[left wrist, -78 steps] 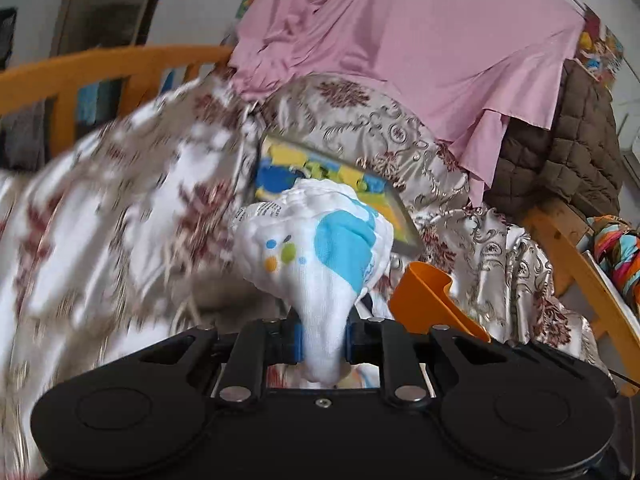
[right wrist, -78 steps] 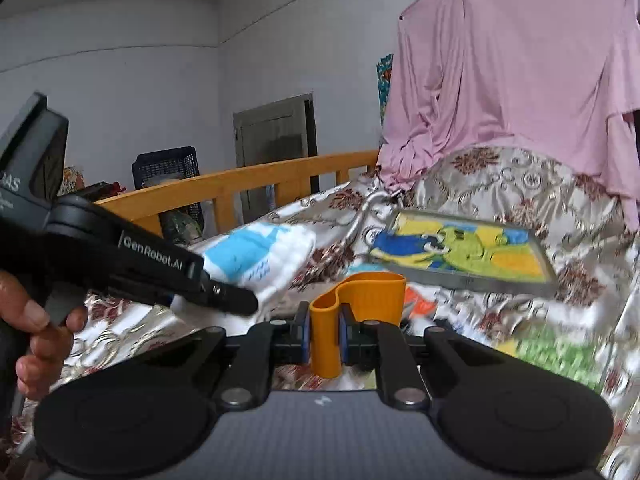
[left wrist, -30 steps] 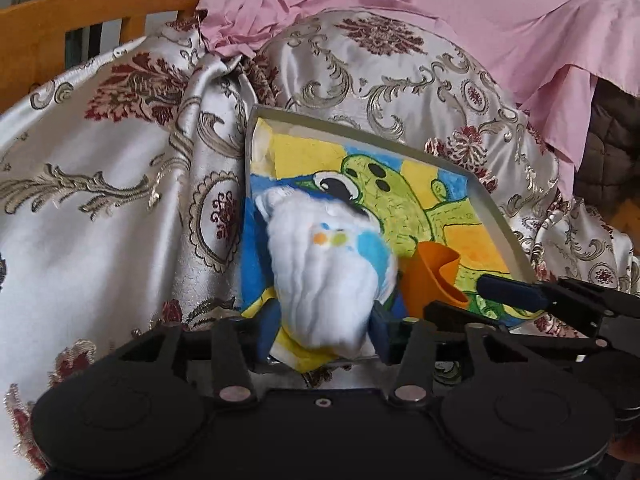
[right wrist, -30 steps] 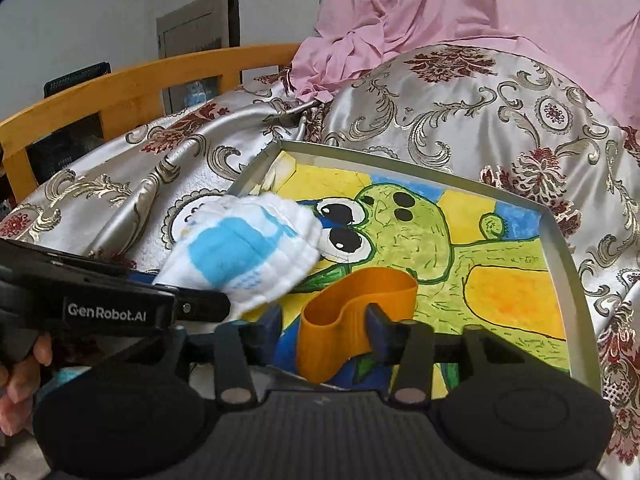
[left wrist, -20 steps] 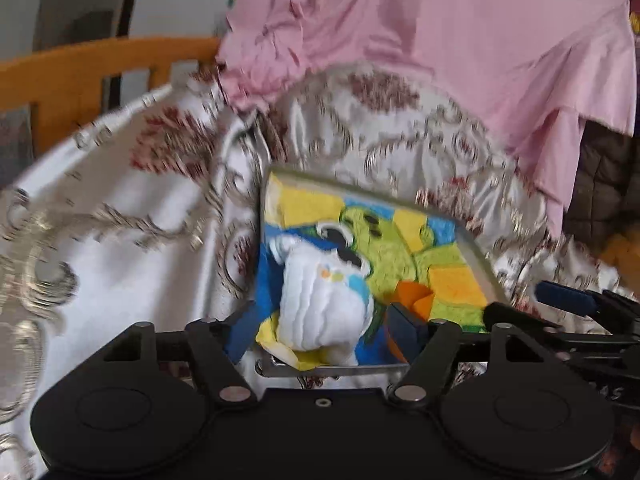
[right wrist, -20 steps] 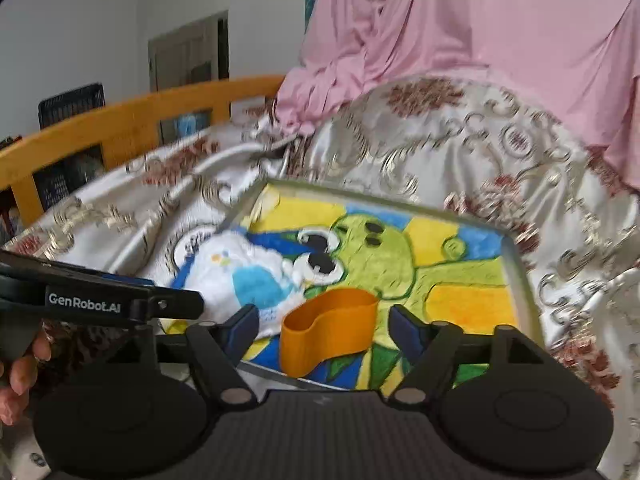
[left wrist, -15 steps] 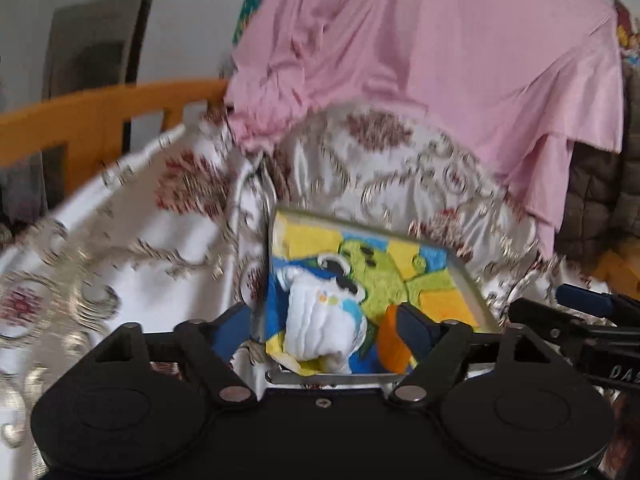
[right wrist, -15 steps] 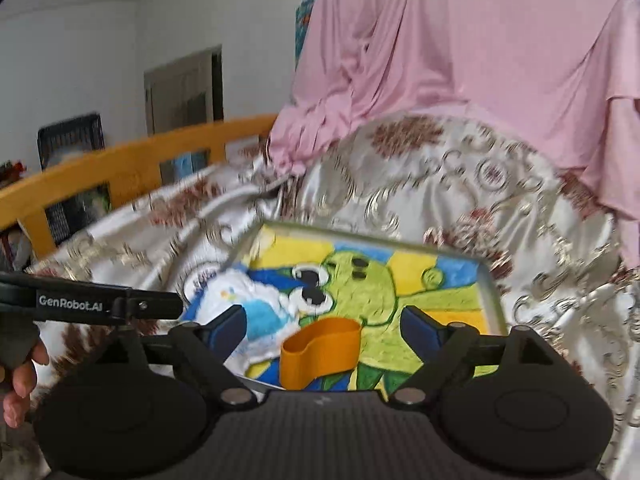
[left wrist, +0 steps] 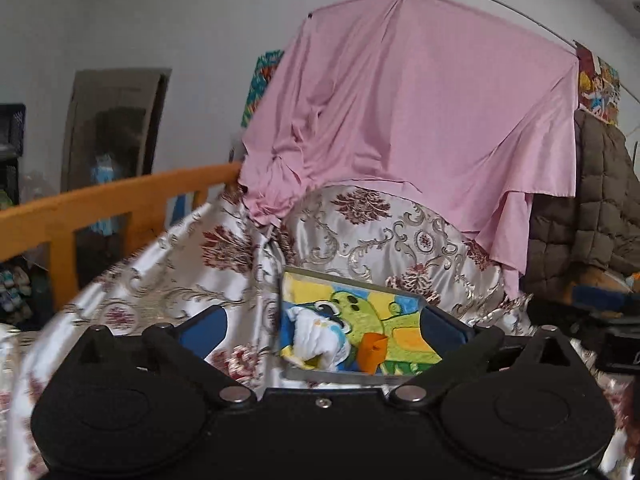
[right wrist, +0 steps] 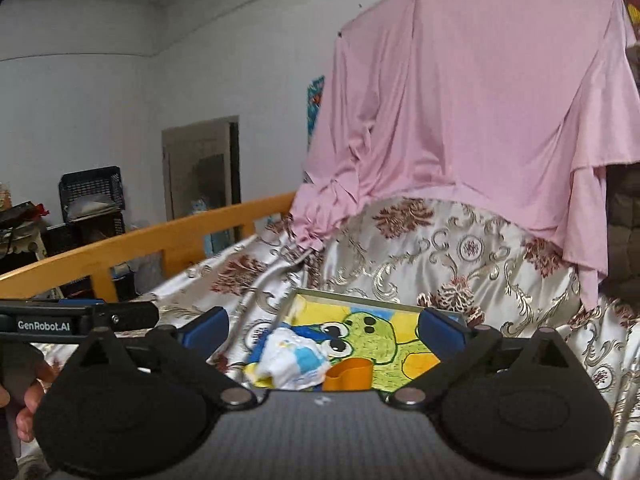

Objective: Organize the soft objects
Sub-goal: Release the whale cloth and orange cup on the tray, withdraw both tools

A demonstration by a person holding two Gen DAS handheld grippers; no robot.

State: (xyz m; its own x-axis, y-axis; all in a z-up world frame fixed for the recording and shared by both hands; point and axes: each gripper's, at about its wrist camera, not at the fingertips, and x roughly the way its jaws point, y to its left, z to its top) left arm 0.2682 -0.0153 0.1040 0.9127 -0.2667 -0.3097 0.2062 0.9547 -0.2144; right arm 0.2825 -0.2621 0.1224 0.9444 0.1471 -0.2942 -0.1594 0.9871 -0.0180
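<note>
The white bundled cloth with blue patches (left wrist: 318, 338) lies on the shallow tray with a green cartoon frog picture (left wrist: 352, 278), the orange soft band (left wrist: 372, 347) just beside it, on the floral satin bedspread (left wrist: 168, 276). Both the left gripper (left wrist: 322, 326) and right gripper (right wrist: 322, 328) hang clear, jaws opening wide, nothing pressed between them.

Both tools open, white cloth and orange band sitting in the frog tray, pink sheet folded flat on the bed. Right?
Not quite: the pink sheet hangs from a line by the wall, as the right wrist view shows. The white cloth and orange band do sit in the frog tray.
</note>
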